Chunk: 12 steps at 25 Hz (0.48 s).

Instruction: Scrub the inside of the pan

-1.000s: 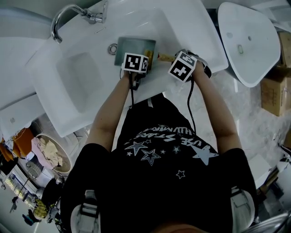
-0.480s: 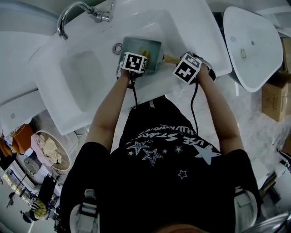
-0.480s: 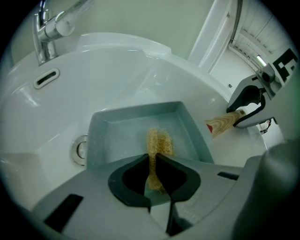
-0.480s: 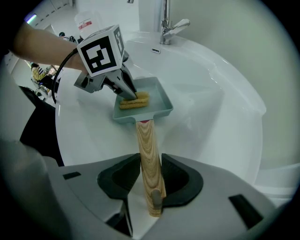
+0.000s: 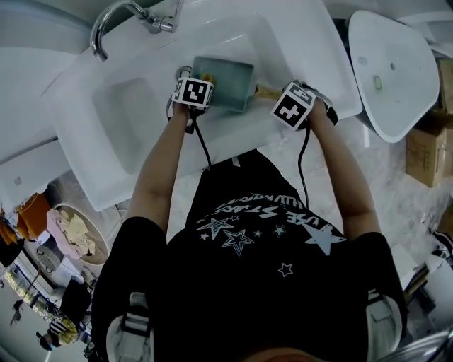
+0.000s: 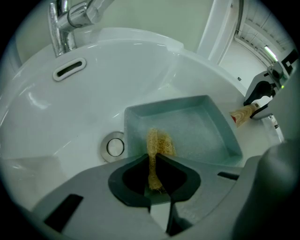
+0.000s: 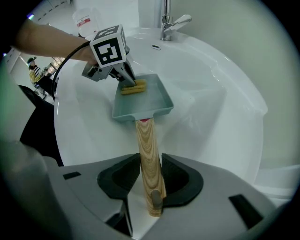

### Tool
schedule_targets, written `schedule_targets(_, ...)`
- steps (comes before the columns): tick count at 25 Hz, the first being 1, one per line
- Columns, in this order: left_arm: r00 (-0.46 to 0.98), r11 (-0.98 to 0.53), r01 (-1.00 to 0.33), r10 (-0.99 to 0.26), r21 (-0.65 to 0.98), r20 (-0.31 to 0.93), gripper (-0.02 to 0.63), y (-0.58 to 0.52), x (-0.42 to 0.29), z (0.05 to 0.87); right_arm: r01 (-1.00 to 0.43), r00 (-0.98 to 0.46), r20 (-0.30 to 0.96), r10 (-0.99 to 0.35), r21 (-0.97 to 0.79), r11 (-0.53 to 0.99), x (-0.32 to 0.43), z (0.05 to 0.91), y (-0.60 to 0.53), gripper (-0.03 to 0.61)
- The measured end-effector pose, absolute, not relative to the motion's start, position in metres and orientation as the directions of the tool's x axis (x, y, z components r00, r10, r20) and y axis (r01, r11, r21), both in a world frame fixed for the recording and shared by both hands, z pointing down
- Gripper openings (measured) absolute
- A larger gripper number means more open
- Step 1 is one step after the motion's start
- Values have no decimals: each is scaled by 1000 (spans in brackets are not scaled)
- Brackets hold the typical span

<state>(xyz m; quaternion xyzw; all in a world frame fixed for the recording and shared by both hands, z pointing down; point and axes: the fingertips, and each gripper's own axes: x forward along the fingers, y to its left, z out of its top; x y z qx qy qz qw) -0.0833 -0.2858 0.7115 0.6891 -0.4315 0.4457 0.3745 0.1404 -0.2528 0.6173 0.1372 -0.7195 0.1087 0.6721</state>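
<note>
While the right tongs (image 7: 149, 161) clamp the wooden handle (image 7: 147, 140) of the pan (image 5: 225, 74) (jaws tight on both sides of it), the left tongs (image 6: 153, 157) are closed on a yellow loofah scrubber (image 6: 158, 143), whose free end sits against the pan's inside. The pan is grey-blue and square and sits down in the white sink (image 5: 283, 42) just beside the drain (image 6: 114, 146), handle out toward the person's right. Scrubber contact is near the corner far from the handle; the faucet (image 5: 117, 18) stands at the sink's far rim, apart from both tongs.
</note>
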Motion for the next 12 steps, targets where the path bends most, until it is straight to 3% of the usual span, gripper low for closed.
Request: schedule_targets(12, 241, -356, -924, -259, 139, 935, 49, -288, -80, 710, -376, -49, 998, -39, 18, 926, 142, 624, -255, 147)
